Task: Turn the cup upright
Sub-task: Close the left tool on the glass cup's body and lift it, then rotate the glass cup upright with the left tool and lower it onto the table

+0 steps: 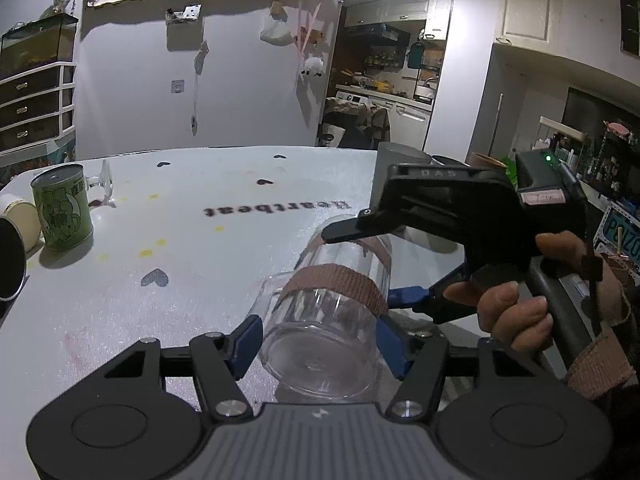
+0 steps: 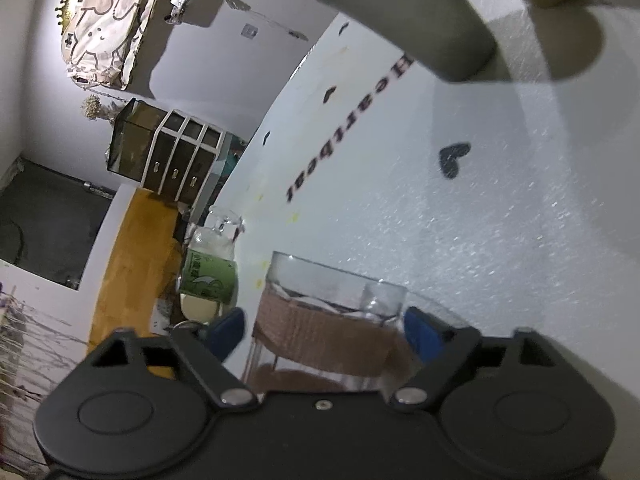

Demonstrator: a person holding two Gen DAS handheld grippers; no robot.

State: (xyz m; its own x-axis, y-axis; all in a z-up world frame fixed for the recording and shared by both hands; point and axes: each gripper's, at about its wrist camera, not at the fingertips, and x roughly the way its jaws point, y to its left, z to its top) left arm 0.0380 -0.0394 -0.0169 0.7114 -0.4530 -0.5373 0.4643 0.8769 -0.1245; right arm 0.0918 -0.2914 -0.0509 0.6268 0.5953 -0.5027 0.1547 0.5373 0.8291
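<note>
The clear glass cup with brown fabric bands [image 1: 332, 312] lies tilted, not upright; the right gripper [image 2: 324, 330] and left gripper [image 1: 320, 338] straddle it, grips unclear.

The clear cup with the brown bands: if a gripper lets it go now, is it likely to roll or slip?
The clear cup lies tilted on its round side over the white table, so it would probably roll. Its smooth transparent wall looks slippery; the brown woven band may give better grip. It looks empty, so likely light.
</note>
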